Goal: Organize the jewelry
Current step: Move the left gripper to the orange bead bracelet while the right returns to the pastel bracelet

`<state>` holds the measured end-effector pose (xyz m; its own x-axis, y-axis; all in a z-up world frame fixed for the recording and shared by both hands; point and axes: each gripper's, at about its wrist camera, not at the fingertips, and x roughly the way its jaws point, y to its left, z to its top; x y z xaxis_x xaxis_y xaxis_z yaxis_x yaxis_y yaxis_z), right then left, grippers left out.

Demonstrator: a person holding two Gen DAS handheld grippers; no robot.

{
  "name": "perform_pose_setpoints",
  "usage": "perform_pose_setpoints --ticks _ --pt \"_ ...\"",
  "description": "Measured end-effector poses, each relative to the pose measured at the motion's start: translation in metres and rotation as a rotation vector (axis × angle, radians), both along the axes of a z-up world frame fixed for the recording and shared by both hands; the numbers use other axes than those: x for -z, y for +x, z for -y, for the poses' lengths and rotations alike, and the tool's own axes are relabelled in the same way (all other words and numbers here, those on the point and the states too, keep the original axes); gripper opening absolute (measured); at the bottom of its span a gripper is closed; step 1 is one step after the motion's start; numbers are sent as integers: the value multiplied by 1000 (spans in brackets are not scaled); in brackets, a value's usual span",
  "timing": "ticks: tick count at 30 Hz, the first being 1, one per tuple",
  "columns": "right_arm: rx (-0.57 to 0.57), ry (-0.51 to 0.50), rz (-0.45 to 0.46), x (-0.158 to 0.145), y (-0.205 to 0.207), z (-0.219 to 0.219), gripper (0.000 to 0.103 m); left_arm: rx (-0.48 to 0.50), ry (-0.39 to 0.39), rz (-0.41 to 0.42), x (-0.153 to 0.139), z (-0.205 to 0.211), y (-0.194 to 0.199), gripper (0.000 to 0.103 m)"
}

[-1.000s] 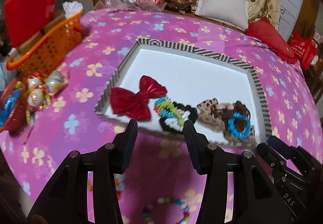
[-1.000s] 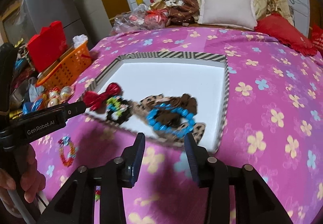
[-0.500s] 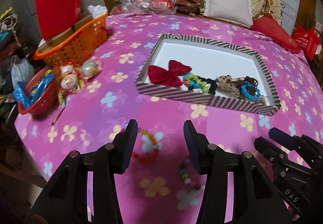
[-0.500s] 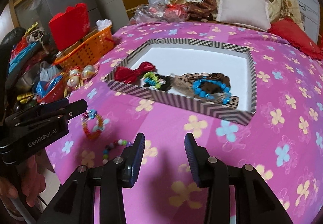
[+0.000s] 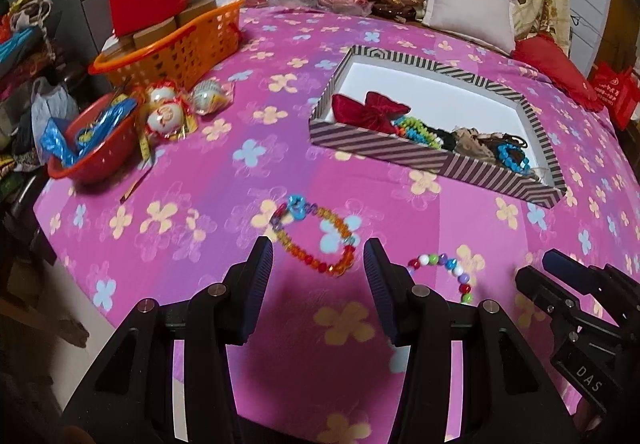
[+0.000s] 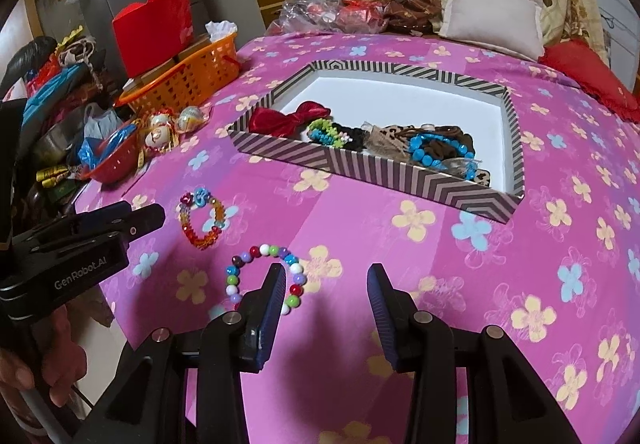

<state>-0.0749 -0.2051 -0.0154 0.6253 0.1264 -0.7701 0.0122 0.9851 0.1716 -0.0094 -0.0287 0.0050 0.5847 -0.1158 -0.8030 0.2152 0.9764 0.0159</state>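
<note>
Am lining left tool (image 5: pixel 318 258), wide and empty, over orange bead bracelet (image 5: pixel 316 240); right tool (image 6: pixel 327 286), gaping empty, nearing multicolour bead bracelet (image 6: pixel 262 276). Both light, floppy, slippery; am pinching across one strand.

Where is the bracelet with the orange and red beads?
The orange-and-red bracelet lies flat on the pink flowered cloth, just ahead of the left gripper, left of the round-bead bracelet and nearer than the striped box.

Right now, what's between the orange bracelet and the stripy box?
Nothing but bare flowered cloth lies between the orange bracelet and the stripy box. Both wrist views show it.
</note>
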Motion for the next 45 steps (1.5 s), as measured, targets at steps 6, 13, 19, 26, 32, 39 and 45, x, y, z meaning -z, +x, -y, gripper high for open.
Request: perform_pose_setpoints --ticks 6,13,19,26,32,39,45 --pt "-6 -6 -11 3 -2 -4 41 -34 -63 -70 6 -24 2 47" --pt "-17 -5 -32 10 1 -7 44 -84 -135 -136 8 -49 12 47" --pt "-37 -14 -53 18 5 -12 45 -128 -197 -213 18 -62 25 47" --pt "-39 -13 -76 27 9 -12 45 -192 -254 -272 31 -70 43 47" --pt "-38 -11 -82 31 12 -9 46 -241 -294 -277 35 -73 66 49" --pt "-50 -6 -82 35 18 -11 52 -212 -272 -286 43 -61 80 55" --pt "-69 -38 -82 39 26 -17 52 -170 -230 -290 52 -51 82 55"
